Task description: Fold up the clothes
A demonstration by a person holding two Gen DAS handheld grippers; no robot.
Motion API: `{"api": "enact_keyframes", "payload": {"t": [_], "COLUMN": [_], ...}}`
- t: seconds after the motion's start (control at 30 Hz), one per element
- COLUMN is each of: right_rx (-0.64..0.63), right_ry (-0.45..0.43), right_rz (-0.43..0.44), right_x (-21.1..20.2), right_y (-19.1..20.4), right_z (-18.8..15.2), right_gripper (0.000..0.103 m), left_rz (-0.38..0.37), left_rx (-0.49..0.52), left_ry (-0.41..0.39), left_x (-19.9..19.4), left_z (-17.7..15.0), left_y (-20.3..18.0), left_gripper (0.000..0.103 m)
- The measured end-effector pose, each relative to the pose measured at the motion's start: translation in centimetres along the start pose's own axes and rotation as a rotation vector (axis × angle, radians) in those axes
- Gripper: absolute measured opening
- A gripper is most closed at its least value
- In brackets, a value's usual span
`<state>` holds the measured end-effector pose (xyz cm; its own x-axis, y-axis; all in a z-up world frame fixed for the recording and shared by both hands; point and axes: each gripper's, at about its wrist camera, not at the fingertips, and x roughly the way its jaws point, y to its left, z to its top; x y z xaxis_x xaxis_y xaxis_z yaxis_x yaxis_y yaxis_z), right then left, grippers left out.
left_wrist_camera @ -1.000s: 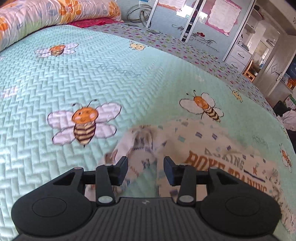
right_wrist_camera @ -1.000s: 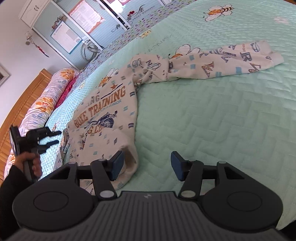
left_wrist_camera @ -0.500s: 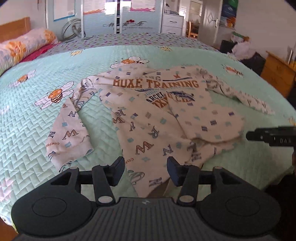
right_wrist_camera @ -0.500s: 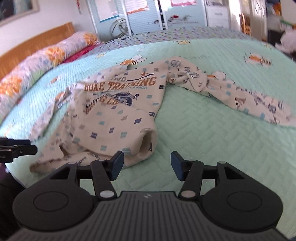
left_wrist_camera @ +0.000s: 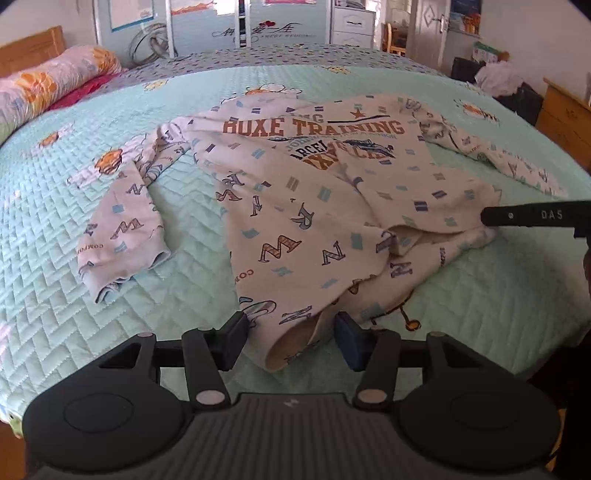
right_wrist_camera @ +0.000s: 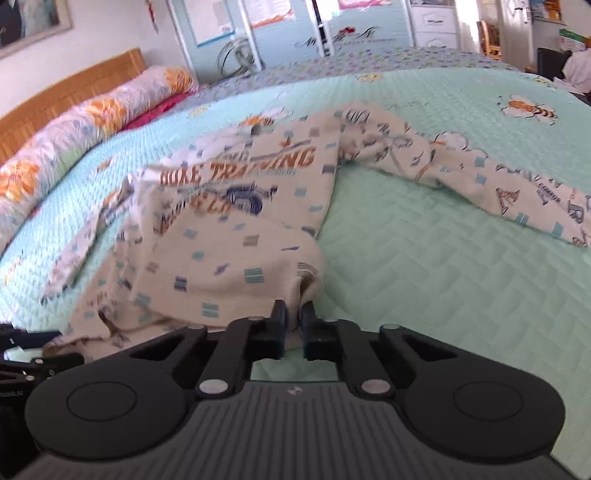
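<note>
A cream long-sleeved shirt (left_wrist_camera: pixel 314 192) printed with letters and "TRAINING" lies rumpled on the green bed cover, both sleeves spread out. My left gripper (left_wrist_camera: pixel 290 338) is open, its fingers on either side of the shirt's near hem corner. My right gripper (right_wrist_camera: pixel 293 325) is shut on the shirt's (right_wrist_camera: pixel 229 236) right hem corner; its black tip also shows at the right of the left wrist view (left_wrist_camera: pixel 532 216).
The bed cover (left_wrist_camera: pixel 110 321) has bee prints. A floral bolster pillow (right_wrist_camera: pixel 92 114) and wooden headboard (right_wrist_camera: pixel 70 86) lie at the far left. Wardrobe doors (left_wrist_camera: pixel 280 22) stand behind, and a wooden cabinet (left_wrist_camera: pixel 565 110) stands at the right.
My right gripper has closed on the shirt's hem corner. My left gripper has moved forward so the near hem lies between its open fingers.
</note>
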<state>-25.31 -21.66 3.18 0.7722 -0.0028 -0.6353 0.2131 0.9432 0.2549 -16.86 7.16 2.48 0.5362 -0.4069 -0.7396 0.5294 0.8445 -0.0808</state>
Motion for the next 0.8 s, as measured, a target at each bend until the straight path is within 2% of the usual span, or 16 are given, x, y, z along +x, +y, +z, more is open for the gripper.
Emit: {"api": "enact_keyframes", "payload": {"t": [0.1, 0.17, 0.2, 0.3, 0.43, 0.67, 0.8], "right_rx": [0.049, 0.07, 0.062, 0.031, -0.097, -0.448, -0.566], "right_ry": [-0.068, -0.112, -0.106, -0.087, -0.06, -0.053, -0.042], "right_rz": [0.013, 0.009, 0.01, -0.001, -0.042, -0.131, -0.162], "right_x": [-3.0, -5.5, -6.1, -7.3, -6.6, -4.1, -2.8], "right_y": [-0.8, -1.6, -1.7, -2.0, 0.1, 4.8, 6.1], "right_z": [0.9, 1.3, 1.2, 0.5, -1.4, -3.3, -4.1], "right_gripper": [0.004, 0.003, 0.003, 0.014, 0.036, 0.039, 0.039], "left_rz": [0.009, 0.012, 0.002, -0.008, -0.005, 0.053, 0.077], "left_rx": [-0.057, -0.077, -0.083, -0.055, 0.018, 0.133, 0.185], "left_ry": [-0.009, -0.014, -0.016, -0.014, -0.008, -0.026, -0.062], "left_x": [-0.4, -0.8, -1.0, -1.1, -0.8, -0.4, -1.1], "left_z": [0.2, 0.3, 0.4, 0.4, 0.1, -0.1, 0.1], "left_y": [1.2, 1.7, 1.9, 1.3, -0.3, -2.0, -2.7], "left_gripper": [0.038, 0.038, 0.038, 0.037, 0.038, 0.039, 0.039]}}
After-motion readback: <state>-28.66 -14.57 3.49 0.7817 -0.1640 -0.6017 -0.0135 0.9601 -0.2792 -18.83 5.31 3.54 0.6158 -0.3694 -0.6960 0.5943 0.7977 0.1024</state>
